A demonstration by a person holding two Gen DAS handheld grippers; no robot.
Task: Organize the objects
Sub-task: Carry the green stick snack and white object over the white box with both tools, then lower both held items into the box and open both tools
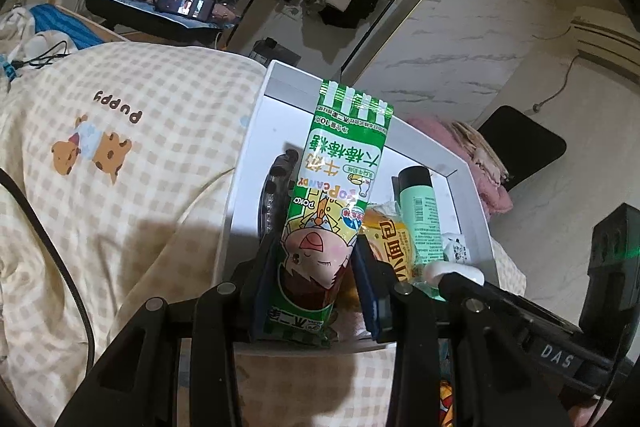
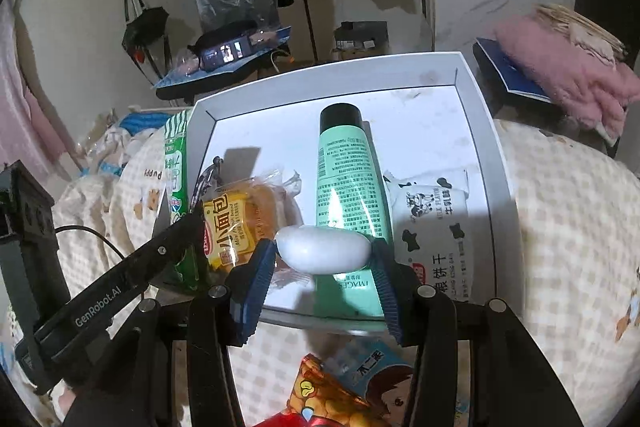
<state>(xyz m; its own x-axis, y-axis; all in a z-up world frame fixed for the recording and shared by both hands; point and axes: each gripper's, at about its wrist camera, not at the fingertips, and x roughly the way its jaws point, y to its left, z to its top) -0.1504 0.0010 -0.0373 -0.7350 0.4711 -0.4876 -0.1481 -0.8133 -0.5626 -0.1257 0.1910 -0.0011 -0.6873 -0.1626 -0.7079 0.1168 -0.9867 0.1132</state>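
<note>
Candy packet (image 1: 340,195) stands lengthwise between left fingers (image 1: 266,291), upside-down.

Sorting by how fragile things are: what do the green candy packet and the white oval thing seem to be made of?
Green candy packet: thin glossy plastic film; it shows glare and a crimped striped end seal. White oval thing: smooth, slightly shiny, probably hard plastic; it keeps its shape between the pads, but I cannot be sure.
</note>
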